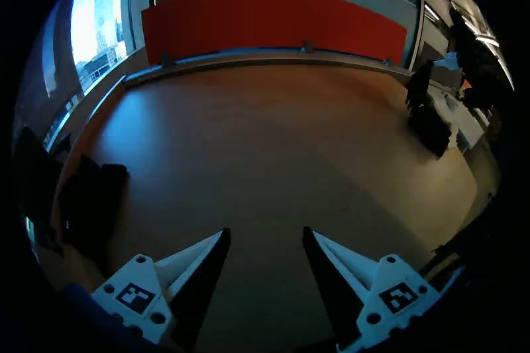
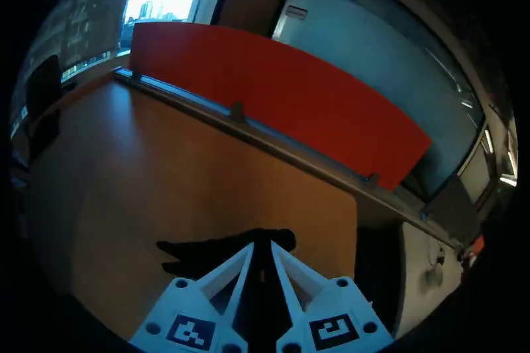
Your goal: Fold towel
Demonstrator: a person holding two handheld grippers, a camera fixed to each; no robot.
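Right tool [image 2: 263, 247] clamped on dark towel [image 2: 199, 252]; cloth trails leftward across desk [image 2: 132, 174]. Left tool [image 1: 265, 230] open, empty.

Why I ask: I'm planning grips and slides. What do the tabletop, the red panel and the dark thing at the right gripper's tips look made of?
Tabletop: wood or wood-look laminate, smooth satin finish; warm brown with a soft sheen.
Red panel: matte, even colour, possibly fabric-covered; the surface is too far off to tell.
Dark thing: probably limp cloth, going by its ragged, flat outline; too dark to be sure.
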